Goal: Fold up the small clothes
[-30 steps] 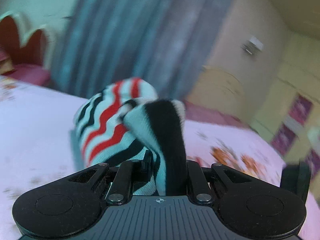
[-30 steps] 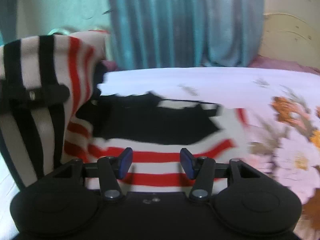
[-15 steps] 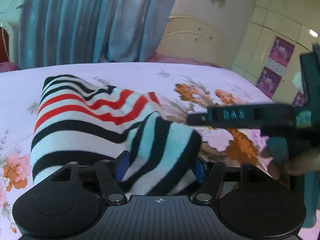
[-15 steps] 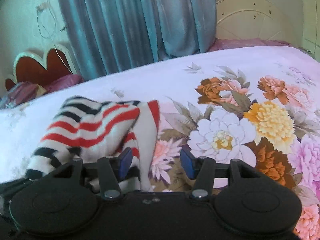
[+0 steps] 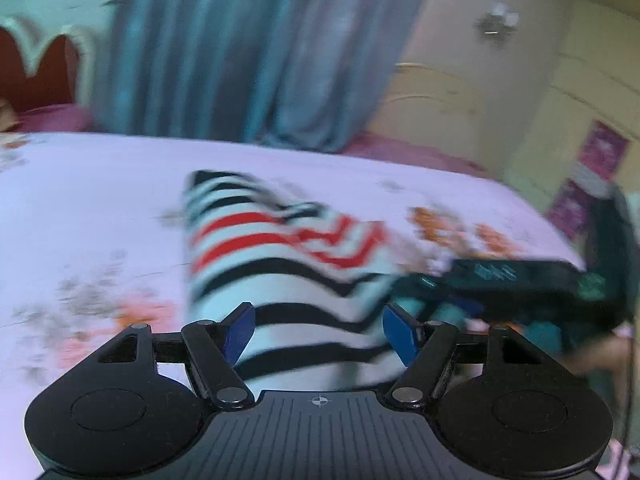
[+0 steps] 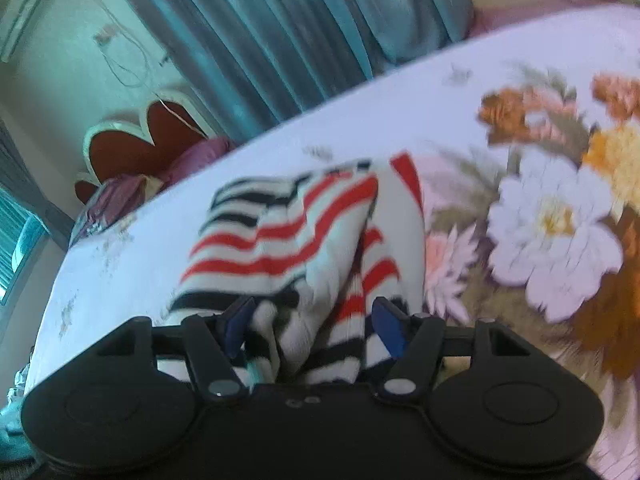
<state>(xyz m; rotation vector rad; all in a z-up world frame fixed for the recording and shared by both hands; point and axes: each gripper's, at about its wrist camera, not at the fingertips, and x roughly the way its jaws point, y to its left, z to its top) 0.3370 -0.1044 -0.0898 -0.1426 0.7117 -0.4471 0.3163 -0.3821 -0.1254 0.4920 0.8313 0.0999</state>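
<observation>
The garment [image 5: 288,264], a knit with black and red stripes on white, is lying folded in a heap on the bed [image 5: 80,200], whose sheet is pale pink with a flower print. In the left wrist view the left gripper [image 5: 318,328] is hovering at the garment's near end, its jaws opening; the blue fingers [image 5: 238,330] are standing wide, with striped cloth lying between them but not pressed by either pad. The right gripper [image 5: 516,280] is showing as a dark blur at the garment's right edge. In the right wrist view that gripper [image 6: 312,328] is also opening, its fingers [image 6: 386,328] apart over a bunched fold of the garment [image 6: 296,236], not clamping it. A blue curtain [image 6: 304,28] is hanging beyond the bed's far side.
</observation>
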